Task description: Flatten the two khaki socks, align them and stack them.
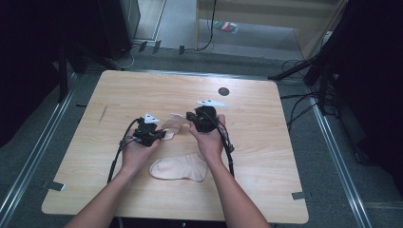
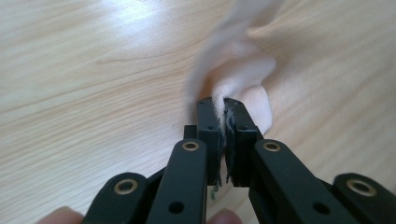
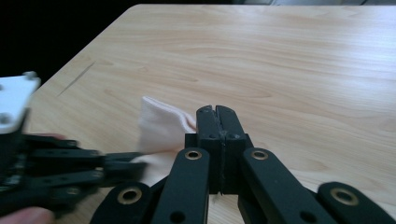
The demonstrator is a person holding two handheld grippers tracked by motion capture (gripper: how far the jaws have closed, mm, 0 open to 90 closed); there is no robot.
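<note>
Two soft pale-pink cloth socks were on our light wooden table [image 1: 266, 142]. We held one sock [image 1: 172, 126] up, pinched tight by both the left gripper [image 1: 160, 135] and the right gripper [image 1: 190, 117]. The other sock [image 1: 178, 167] lay flat, so we think pairing was left.

A: your high view sits above your side, looking forward and down over the whole table [image 1: 266, 118]; pretty far off.

B: yep; your gripper views ride close, facing along the jaws; both share the pale sock [image 2: 243, 79] [image 3: 161, 123].

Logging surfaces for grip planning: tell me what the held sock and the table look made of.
Sock: soft pale-pink knit fabric, matte; it folds and bunches where the left tool pinches it. Table: light wood or wood-look laminate, smooth with slight sheen; grain lines and a soft glare show.
</note>
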